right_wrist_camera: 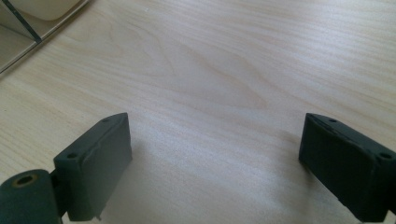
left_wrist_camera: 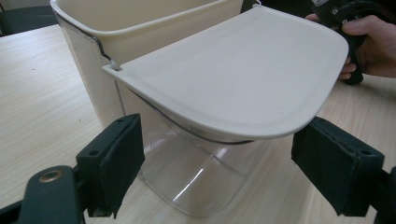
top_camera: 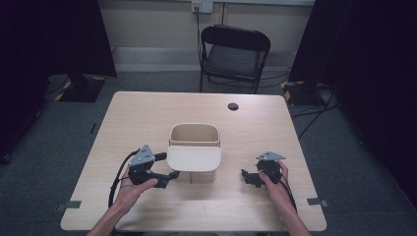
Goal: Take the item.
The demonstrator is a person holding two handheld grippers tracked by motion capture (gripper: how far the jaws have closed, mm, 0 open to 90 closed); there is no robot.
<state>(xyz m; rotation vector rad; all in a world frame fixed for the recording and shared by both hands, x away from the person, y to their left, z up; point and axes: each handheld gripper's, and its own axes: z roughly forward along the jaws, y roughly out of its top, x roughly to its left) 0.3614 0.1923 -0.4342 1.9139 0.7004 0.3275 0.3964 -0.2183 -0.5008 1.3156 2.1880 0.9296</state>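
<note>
Bin [top_camera: 194,135] sits mid-surface, slightly near of centre, upright. Its lid [top_camera: 193,158] is hinged at the near rim and swung out flat toward the person, overhanging the clear near wall.

Left gripper [top_camera: 167,178] is just left of the lid's near-left corner, jaws released, wide apart. In the left gripper view they straddle the bin's clear lower wall [left_wrist_camera: 196,172] below the lid edge [left_wrist_camera: 243,88]; neither pad presses on anything. The lid overhang sits right above the jaws, so there is little room upward.

Right gripper [top_camera: 249,178] is on the right, well apart from the bin, jaws also released and wide. The right gripper view has bare wood [right_wrist_camera: 219,84] between the pads and a corner of the bin [right_wrist_camera: 28,23] at top left. Open room all around it.

Surface [top_camera: 147,113]: far half free except a round cable hole [top_camera: 233,106] far right of centre. Left and right margins beside the bin are free. Both hands are close to the near edge.

Off the surface: folding chair [top_camera: 235,56] beyond the far edge, a dark stand base [top_camera: 81,86] far left, cables [top_camera: 314,110] on the floor far right. None of these stand in the way.
</note>
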